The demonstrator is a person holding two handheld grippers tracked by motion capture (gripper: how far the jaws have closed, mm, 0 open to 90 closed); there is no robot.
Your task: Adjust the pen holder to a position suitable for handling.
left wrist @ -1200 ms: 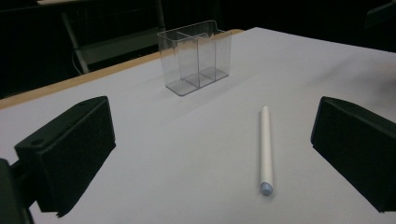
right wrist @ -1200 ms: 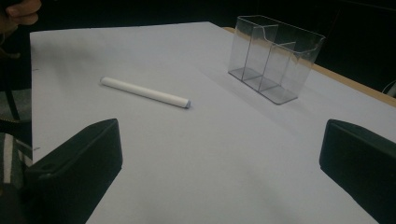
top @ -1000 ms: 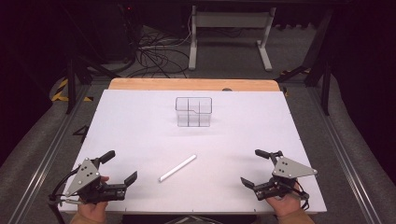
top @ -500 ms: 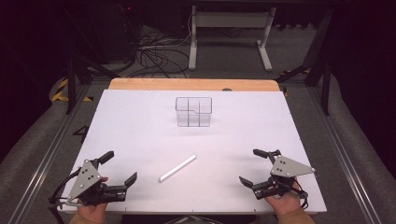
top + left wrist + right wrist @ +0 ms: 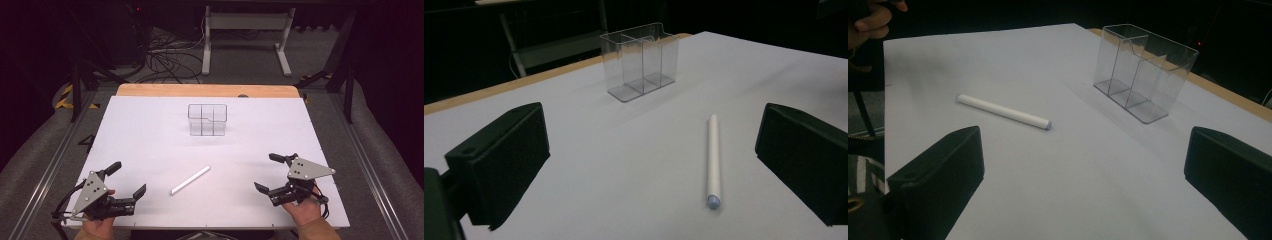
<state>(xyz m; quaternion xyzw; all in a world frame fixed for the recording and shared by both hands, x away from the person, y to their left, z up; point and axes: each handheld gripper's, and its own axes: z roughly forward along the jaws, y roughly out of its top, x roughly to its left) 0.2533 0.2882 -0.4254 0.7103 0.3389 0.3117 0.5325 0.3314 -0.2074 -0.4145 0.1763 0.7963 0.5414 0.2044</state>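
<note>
A white marker [image 5: 190, 180] lies flat on the white table [image 5: 150, 140], near the front middle. It appears again as the white marker [image 5: 713, 160] between the left jaws' lines and as the white marker [image 5: 1003, 111] ahead of the right jaws. A clear plastic organiser [image 5: 207, 120] with compartments stands upright farther back, at centre. My left gripper [image 5: 128, 180] rests open at the front left, apart from the marker. My right gripper [image 5: 271, 172] sits open at the front right, nothing between its jaws.
A wooden strip [image 5: 207, 90] runs along the table's far edge. Beyond it are a desk frame [image 5: 245, 30] and loose cables [image 5: 165, 55] on the floor. Metal rails [image 5: 55, 165] flank the table on both sides.
Both grippers have shifted very slightly near the front edge. The marker and the organiser have stayed where they were.
</note>
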